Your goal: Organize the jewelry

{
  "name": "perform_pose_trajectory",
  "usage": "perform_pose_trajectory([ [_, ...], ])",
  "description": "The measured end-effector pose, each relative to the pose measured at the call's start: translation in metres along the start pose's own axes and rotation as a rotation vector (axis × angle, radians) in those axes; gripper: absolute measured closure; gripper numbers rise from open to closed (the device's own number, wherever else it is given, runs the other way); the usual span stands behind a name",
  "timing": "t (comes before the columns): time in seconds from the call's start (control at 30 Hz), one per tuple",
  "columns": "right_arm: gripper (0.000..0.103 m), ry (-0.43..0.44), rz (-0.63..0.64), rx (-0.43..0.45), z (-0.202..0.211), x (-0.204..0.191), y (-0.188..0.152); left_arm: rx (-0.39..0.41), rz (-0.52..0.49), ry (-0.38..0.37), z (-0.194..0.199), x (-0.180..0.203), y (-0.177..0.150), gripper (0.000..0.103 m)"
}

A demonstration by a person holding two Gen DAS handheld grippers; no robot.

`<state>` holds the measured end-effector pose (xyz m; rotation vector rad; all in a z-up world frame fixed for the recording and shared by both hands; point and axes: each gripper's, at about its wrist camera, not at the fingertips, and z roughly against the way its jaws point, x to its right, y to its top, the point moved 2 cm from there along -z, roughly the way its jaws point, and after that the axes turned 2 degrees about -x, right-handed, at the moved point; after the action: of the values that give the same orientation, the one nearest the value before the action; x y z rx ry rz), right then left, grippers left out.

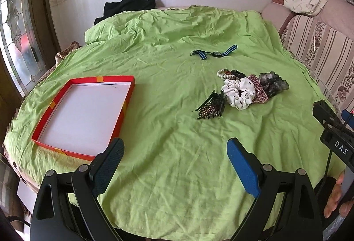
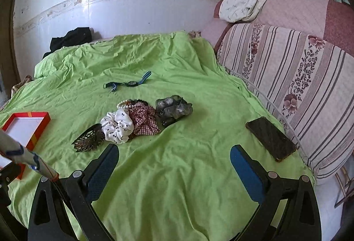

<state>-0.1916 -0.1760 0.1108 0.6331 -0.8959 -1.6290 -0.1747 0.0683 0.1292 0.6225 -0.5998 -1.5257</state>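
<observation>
The jewelry pile (image 1: 245,90) of scrunchies, beads and a hair claw (image 1: 210,108) lies right of centre on the green sheet (image 1: 166,152); the empty red box (image 1: 84,117) sits left. Left gripper (image 1: 174,165) and right gripper (image 2: 174,165) hover spread apart, holding nothing.

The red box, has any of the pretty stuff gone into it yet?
Not yet. The red box shows only its bare white bottom. Nothing is in hand: the left gripper and right gripper are both open. Still out on the green sheet: the watch, pearl bracelet, three scrunchies and the hair claw.
</observation>
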Motion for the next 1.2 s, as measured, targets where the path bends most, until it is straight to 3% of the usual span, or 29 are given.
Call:
perform_pose_trajectory([
  [0.47,0.001,0.062,0.006,-0.012,-0.013,-0.002,-0.009,-0.066,0.014,0.018,-0.019,-0.001,0.0,0.01],
  [0.87,0.001,0.117,-0.048,-0.136,-0.044,0.002,-0.019,-0.126,-0.003,0.004,-0.042,0.006,-0.004,0.01],
  [1.2,0.004,0.141,-0.033,-0.183,-0.061,-0.001,-0.027,-0.163,-0.004,-0.008,-0.06,0.008,-0.007,0.01],
])
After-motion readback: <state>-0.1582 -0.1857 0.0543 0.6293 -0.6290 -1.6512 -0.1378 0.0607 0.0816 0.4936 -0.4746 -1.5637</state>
